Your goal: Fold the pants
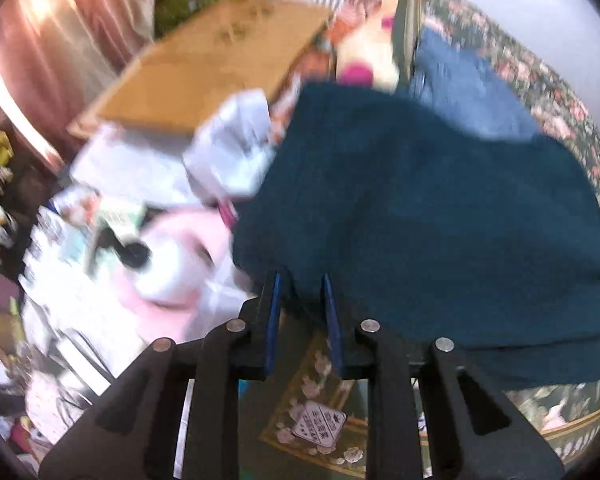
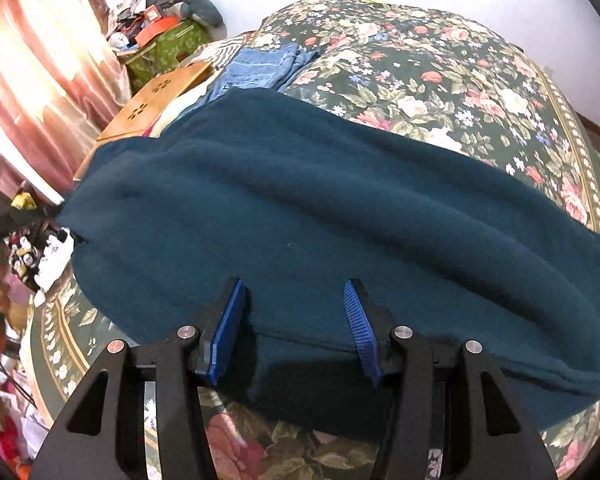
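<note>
Right wrist view: one teal pants (image 2: 320, 208), one jeans (image 2: 260, 68), right hand-held gripper (image 2: 294, 296) released above its hem.

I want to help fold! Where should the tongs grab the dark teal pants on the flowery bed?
Probably the near hem of the pants, coming from above. They lie flat across the flowery bedcover, so only that edge gives the pads something to pinch. The right tongs already straddle it, open. The left tongs stand narrow at the pants' corner; the blurry picture hides whether they pinch.
</note>
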